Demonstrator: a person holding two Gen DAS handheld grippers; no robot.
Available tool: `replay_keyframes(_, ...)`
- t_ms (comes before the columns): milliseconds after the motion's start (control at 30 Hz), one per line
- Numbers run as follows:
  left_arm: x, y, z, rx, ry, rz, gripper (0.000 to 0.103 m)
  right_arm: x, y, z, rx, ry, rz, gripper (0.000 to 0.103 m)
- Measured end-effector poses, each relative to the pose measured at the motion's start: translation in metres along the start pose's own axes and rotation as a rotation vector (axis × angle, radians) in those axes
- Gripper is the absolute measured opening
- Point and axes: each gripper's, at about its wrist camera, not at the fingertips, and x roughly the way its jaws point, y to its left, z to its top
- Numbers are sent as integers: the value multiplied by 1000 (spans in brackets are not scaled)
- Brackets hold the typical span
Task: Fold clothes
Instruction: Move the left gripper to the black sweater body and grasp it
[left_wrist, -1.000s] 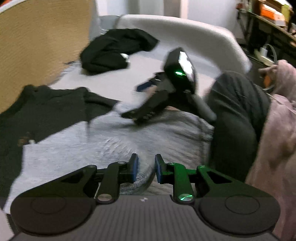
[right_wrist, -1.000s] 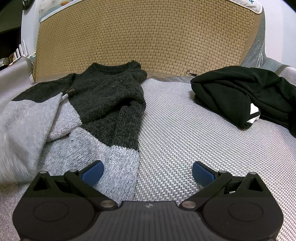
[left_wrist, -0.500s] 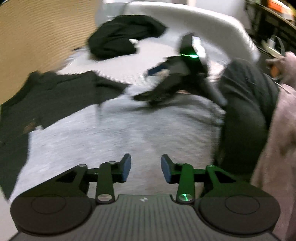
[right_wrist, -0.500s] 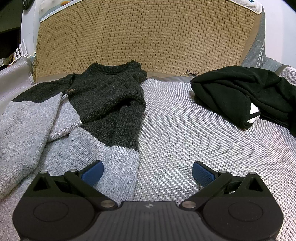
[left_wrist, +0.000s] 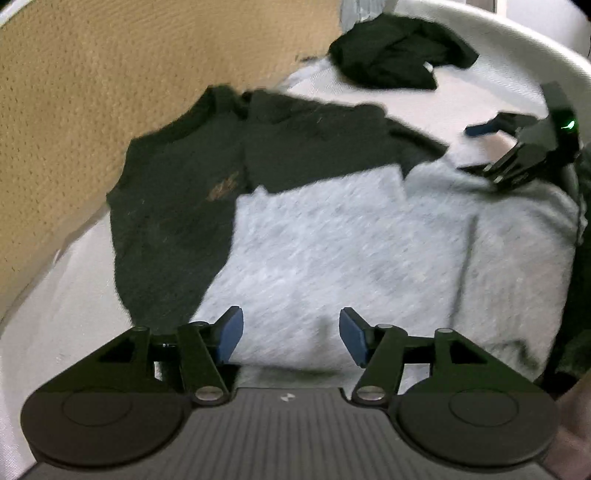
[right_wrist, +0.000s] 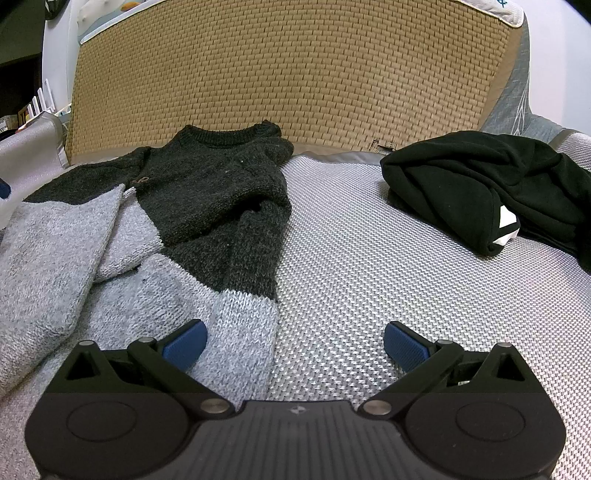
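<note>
On the woven grey surface (right_wrist: 369, 236), before the wicker backrest (right_wrist: 288, 70), the two-tone sweater (right_wrist: 207, 206) lies spread, its grey half near, its dark half far. The left tool (left_wrist: 291, 334), jaws just opened and empty, hovers over the grey knit. The right tool (right_wrist: 293, 341) gapes wide over the sleeve's cuff, gripping nothing. A black garment (right_wrist: 480, 184) lies crumpled far right.
</note>
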Motion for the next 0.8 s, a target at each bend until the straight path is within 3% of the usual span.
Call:
replay_keyframes(267,22,21,-33,41,37,49,65,0,0,0,0,0,-1,103)
replay_keyframes(400,27,41,-42,-3,38,97,68,0,0,0,0,0,-1,103)
replay_keyframes(433,28,46,-44,-14,36,108,73,0,0,0,0,0,-1,103)
replay_keyframes(500,29,52,-47,-10,26,118,79,0,0,0,0,0,-2,103)
replay_keyframes(667,29,60,-48,-21,-49,227,77,0,1,-1,1,0,-2,103)
replay_keyframes(800,38,75,-40,-91,-66,213,78,0,1,-1,0,-1,-3,103)
